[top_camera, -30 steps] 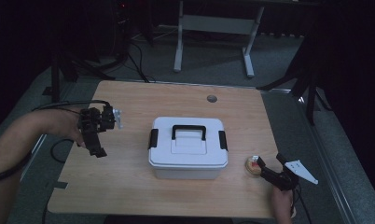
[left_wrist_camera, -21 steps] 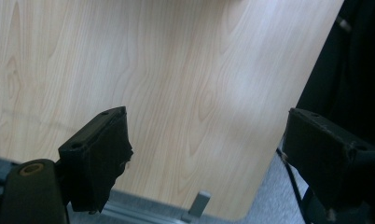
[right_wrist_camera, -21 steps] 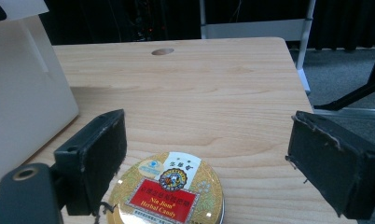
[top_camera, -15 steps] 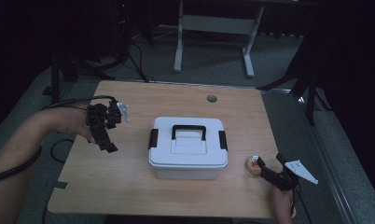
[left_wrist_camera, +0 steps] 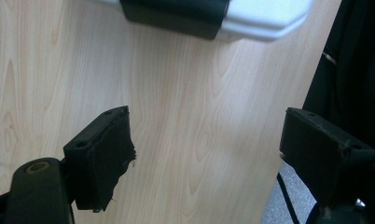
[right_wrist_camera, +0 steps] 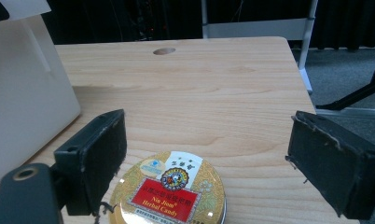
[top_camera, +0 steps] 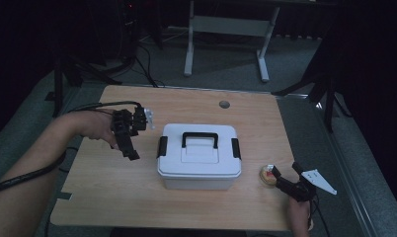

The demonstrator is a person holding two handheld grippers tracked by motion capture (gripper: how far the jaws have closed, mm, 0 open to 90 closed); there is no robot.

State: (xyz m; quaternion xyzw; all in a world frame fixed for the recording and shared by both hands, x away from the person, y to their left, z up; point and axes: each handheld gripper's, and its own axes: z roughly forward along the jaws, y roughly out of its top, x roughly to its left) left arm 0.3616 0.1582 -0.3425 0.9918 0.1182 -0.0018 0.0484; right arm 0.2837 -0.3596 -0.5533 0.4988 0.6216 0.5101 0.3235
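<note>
At the near right corner of the bench (top_camera: 137,207), the right gripper (top_camera: 280,181) is held low with its jaws wide apart, and the round candy tin (right_wrist_camera: 169,193) sits on the wood between them. In the right gripper view the tin's gold rim lies just beside the left jaw's pad, though whether the pad touches it cannot be told, while the other jaw stands well clear of it; nothing is clamped. The tin (top_camera: 268,176) rests close to the right front corner of the white storage box (top_camera: 199,157), whose pale wall fills the left edge of the right gripper view. The box stands in the middle of the bench with its lid on, its black handle (top_camera: 200,138) lying flat and a black latch (top_camera: 162,146) on each short side. Farther back and to the left, the left gripper (top_camera: 130,148) hangs above bare wood just beside the box's left end, its jaws spread wide with nothing between them. In the left gripper view the box's latch (left_wrist_camera: 174,16) shows ahead of the jaws, apart from them.
</note>
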